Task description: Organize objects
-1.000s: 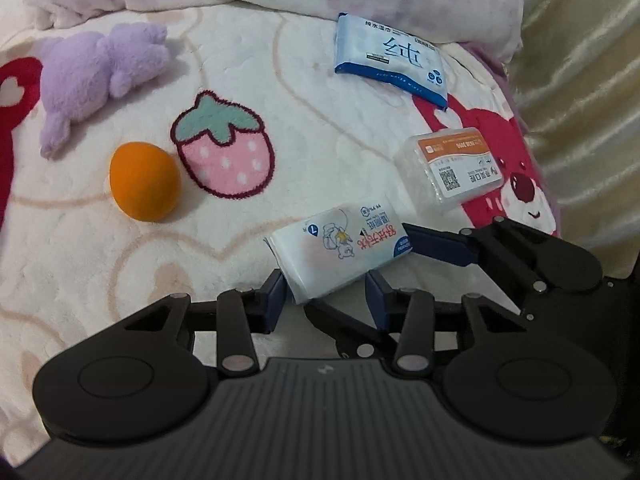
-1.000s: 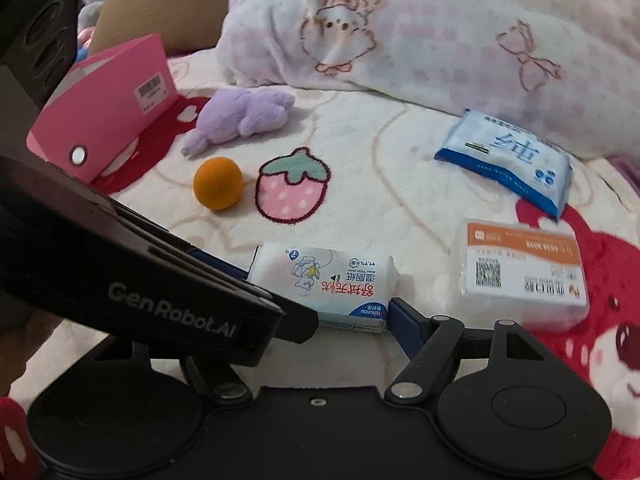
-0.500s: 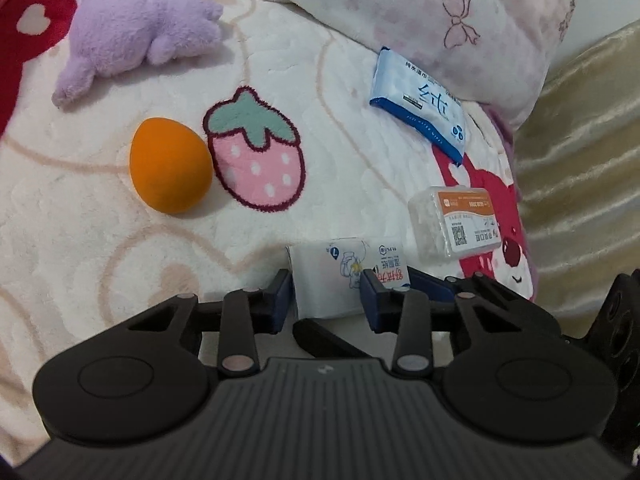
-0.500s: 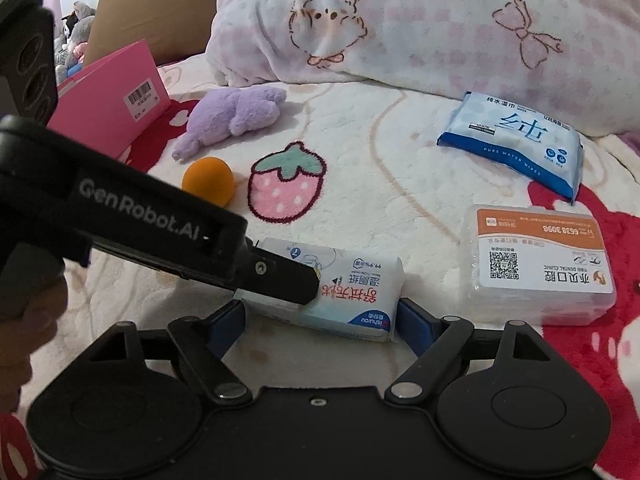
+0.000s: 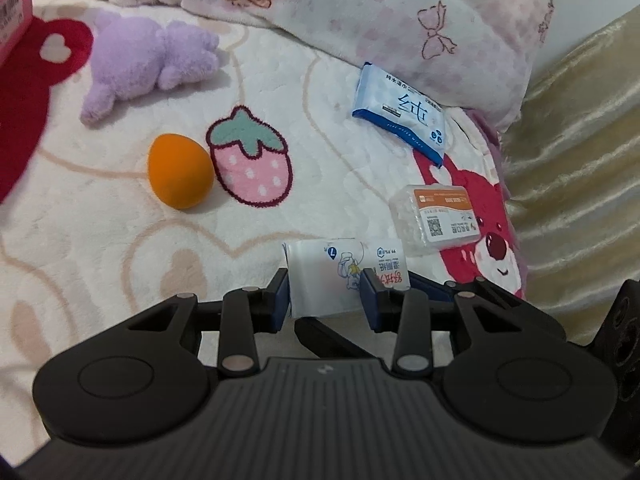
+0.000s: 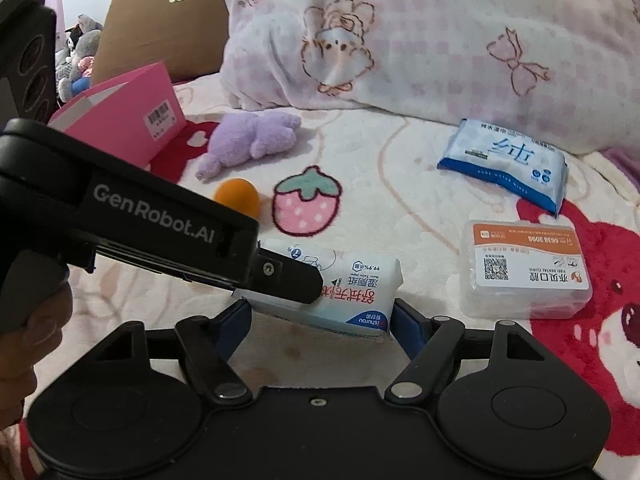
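Observation:
A small white wet-tissue pack [image 5: 320,276] with red lettering is pinched across its width by my left gripper [image 5: 324,300], which is shut on it. In the right wrist view the same pack [image 6: 360,288] sits slightly tilted, with the left gripper's black finger [image 6: 288,280] lying over its top. My right gripper [image 6: 320,316] straddles the pack lengthwise. Its jaws are closing, and the blue pads stand at the pack's two ends without visibly squeezing it.
On the plush blanket lie an orange egg-shaped ball [image 5: 180,176], a purple plush toy [image 5: 148,64], a blue wipes pack [image 5: 400,116] and a clear box with an orange label [image 5: 436,216]. A pink box [image 6: 132,120] stands at the left. A pillow [image 6: 400,40] lies behind.
My left gripper's jaws closed onto the tissue pack and the hand rolled and shifted. The pack now sits tilted. The right gripper's fingers stay around it.

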Demonstrator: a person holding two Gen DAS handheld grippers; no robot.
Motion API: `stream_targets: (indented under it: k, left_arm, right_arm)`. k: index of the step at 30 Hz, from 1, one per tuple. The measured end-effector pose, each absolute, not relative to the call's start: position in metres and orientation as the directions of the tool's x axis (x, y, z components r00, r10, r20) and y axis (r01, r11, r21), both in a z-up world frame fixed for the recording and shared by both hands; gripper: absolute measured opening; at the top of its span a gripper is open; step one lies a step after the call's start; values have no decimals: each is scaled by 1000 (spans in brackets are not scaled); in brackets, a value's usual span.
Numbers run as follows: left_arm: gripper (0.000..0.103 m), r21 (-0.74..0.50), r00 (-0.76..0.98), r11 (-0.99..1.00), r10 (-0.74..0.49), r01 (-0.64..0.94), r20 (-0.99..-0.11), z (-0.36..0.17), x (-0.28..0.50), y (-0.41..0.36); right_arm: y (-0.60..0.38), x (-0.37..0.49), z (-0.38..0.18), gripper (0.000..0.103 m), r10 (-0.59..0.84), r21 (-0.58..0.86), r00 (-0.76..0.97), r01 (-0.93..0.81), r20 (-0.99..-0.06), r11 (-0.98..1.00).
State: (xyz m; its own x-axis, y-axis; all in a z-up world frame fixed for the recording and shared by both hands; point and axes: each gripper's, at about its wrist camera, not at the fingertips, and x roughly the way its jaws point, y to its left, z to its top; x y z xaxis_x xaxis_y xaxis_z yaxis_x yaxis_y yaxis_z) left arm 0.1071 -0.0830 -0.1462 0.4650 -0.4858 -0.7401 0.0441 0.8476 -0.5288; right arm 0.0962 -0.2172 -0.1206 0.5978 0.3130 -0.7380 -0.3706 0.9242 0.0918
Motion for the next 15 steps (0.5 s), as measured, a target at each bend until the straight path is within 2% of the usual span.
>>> stream_targets:
  k: [15]
  left_arm:
    - [37, -444, 428, 896, -404, 9, -808, -99, 72, -57]
  right_arm:
    - [-177, 74, -82, 80, 353, 117, 514, -435, -782, 893]
